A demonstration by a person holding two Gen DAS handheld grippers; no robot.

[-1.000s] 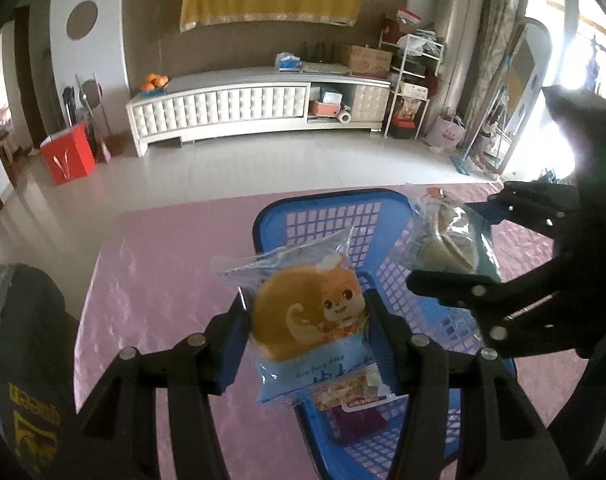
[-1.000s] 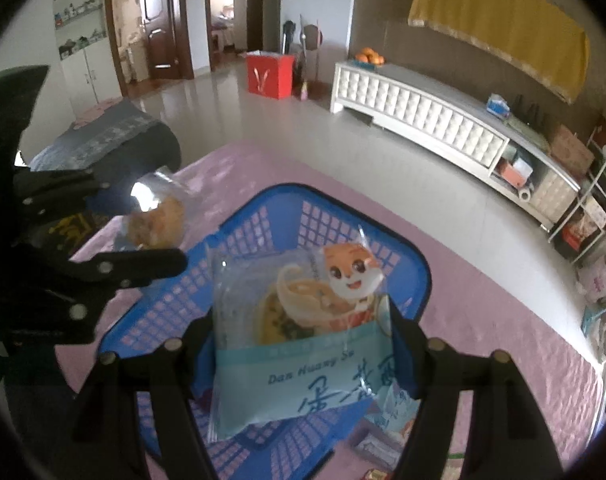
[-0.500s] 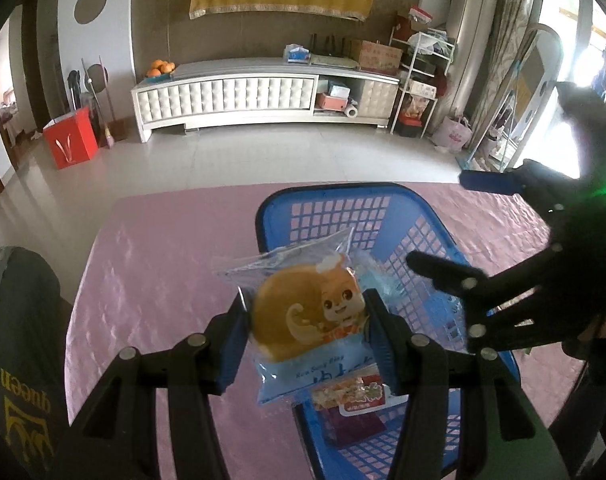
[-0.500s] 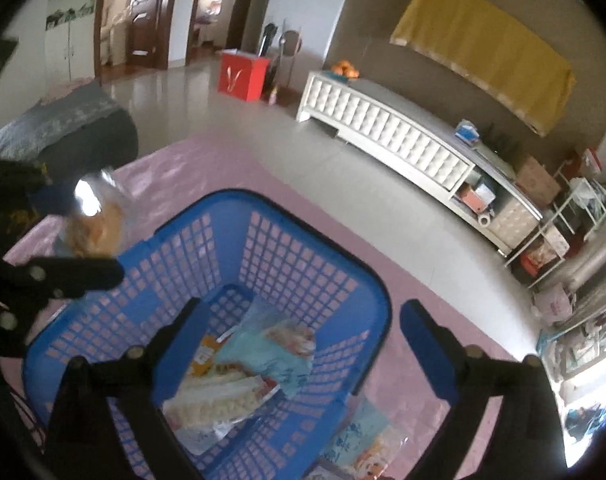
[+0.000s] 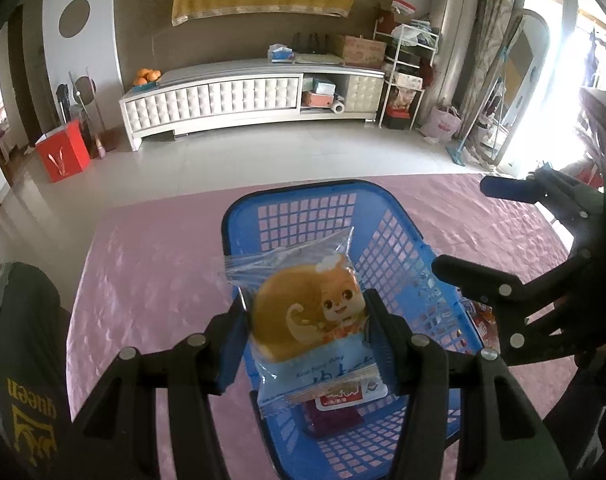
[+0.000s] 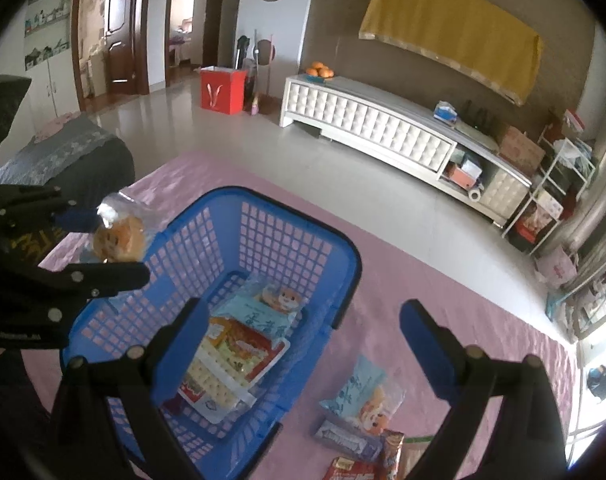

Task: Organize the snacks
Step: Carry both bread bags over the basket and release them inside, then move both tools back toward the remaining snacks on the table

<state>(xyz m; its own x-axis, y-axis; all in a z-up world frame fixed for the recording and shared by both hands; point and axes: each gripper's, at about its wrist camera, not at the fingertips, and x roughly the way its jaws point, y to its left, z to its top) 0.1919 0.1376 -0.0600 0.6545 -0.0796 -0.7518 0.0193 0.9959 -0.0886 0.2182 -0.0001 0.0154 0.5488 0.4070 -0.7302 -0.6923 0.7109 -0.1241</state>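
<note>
My left gripper is shut on a clear-and-blue cake packet with a cartoon squirrel, held above the near end of the blue plastic basket. In the right wrist view the same packet hangs at the basket's left rim. My right gripper is open and empty above the basket's right side; it also shows in the left wrist view. Inside the basket lie a blue cake packet and several other snack packs.
The basket stands on a pink tablecloth. Loose snacks lie on the cloth right of the basket: a blue cake packet and a few bars. A dark chair back is at the table's left.
My right gripper opened and let its blue cake packet fall into the basket, then drew back to the right. My left gripper still holds its packet and has risen slightly.
</note>
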